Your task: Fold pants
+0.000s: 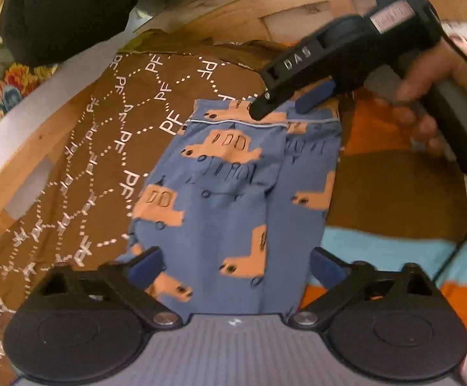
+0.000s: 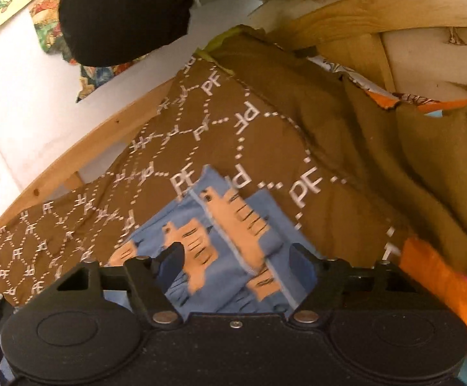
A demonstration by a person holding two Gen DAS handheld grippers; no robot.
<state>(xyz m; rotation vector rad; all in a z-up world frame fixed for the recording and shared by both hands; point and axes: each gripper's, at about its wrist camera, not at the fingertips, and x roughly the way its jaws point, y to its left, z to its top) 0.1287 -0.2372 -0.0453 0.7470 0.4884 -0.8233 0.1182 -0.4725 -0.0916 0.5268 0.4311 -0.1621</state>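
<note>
The pants (image 1: 233, 193) are blue with orange cars and lie folded lengthwise on a brown blanket (image 1: 105, 148) printed with white "PF" letters. My left gripper (image 1: 236, 263) hovers over their near end, jaws wide apart, with only flat cloth below. My right gripper (image 1: 285, 106), held by a hand (image 1: 426, 96), reaches to the far, piped hem. In the right wrist view the pants (image 2: 233, 225) lie under and between the fingers of the right gripper (image 2: 236, 257), which stand apart without pinching the cloth.
A wooden frame (image 1: 265, 3) borders the brown blanket (image 2: 265, 135). An orange and light-blue striped cover (image 1: 388, 244) lies to the right. An olive blanket (image 2: 410, 160) is bunched at the far right. A black rounded shape (image 1: 59, 9) looms at the upper left.
</note>
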